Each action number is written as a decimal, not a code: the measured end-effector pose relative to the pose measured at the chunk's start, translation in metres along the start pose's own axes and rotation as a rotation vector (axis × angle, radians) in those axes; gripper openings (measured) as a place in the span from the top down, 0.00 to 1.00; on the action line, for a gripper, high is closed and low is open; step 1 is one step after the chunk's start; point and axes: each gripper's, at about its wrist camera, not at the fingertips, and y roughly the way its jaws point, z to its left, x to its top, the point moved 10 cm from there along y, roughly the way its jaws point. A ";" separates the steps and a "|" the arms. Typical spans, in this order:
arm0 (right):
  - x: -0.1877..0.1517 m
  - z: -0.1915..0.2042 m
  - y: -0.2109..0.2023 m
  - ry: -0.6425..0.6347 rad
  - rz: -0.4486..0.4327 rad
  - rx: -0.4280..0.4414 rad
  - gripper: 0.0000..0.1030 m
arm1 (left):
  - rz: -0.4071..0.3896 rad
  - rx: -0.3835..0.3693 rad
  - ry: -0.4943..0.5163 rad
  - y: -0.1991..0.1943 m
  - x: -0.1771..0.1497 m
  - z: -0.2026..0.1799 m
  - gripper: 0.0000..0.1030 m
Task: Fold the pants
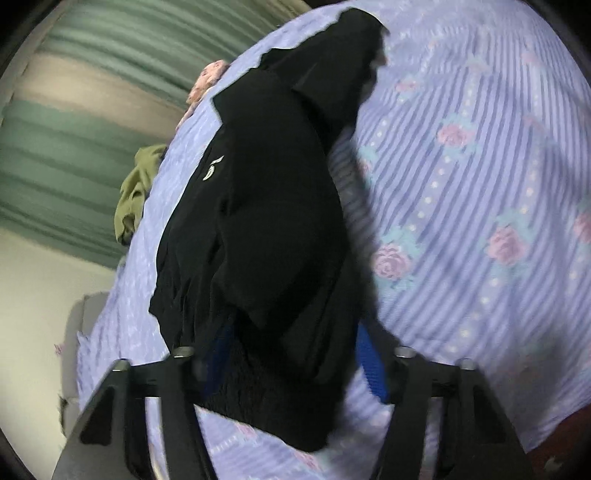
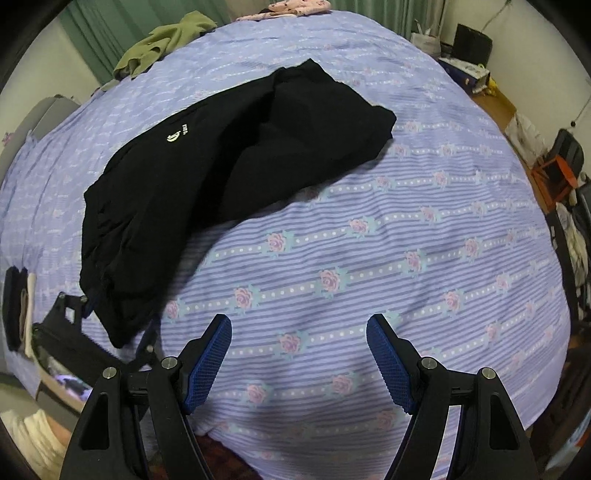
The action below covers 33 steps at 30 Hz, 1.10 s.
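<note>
The black pants [image 2: 221,177] lie folded over on the purple striped flowered bedsheet [image 2: 369,258], with a small white logo [image 2: 176,136] facing up. In the left wrist view the pants [image 1: 266,206] fill the middle and drape between my left gripper's [image 1: 295,354] blue pads [image 1: 371,362], which stand wide apart with cloth over them. My left gripper also shows in the right wrist view [image 2: 92,306] at the pants' near end. My right gripper [image 2: 299,332] is open and empty above bare sheet, to the right of the pants.
An olive green garment [image 2: 162,40] and a pink patterned cloth [image 2: 291,7] lie at the bed's far edge. Green curtains [image 1: 74,147] hang behind. Cluttered floor and furniture [image 2: 554,166] stand to the right of the bed.
</note>
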 end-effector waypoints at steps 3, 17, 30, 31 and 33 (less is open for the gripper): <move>0.003 0.004 0.005 0.010 0.004 0.016 0.27 | 0.009 -0.090 -0.016 -0.003 0.003 0.016 0.80; 0.104 0.042 0.007 0.076 -0.162 0.092 0.30 | 0.010 -0.182 -0.529 0.074 0.032 0.249 0.91; 0.298 0.048 0.058 -0.022 -0.421 -0.076 0.30 | 0.146 -0.314 -0.616 0.169 0.015 0.235 0.91; 0.312 0.047 0.074 -0.024 -0.399 -0.077 0.33 | 0.145 -0.320 -0.627 0.171 0.019 0.234 0.91; 0.327 0.049 0.104 -0.047 -0.330 -0.061 0.43 | 0.152 -0.340 -0.662 0.176 0.020 0.235 0.91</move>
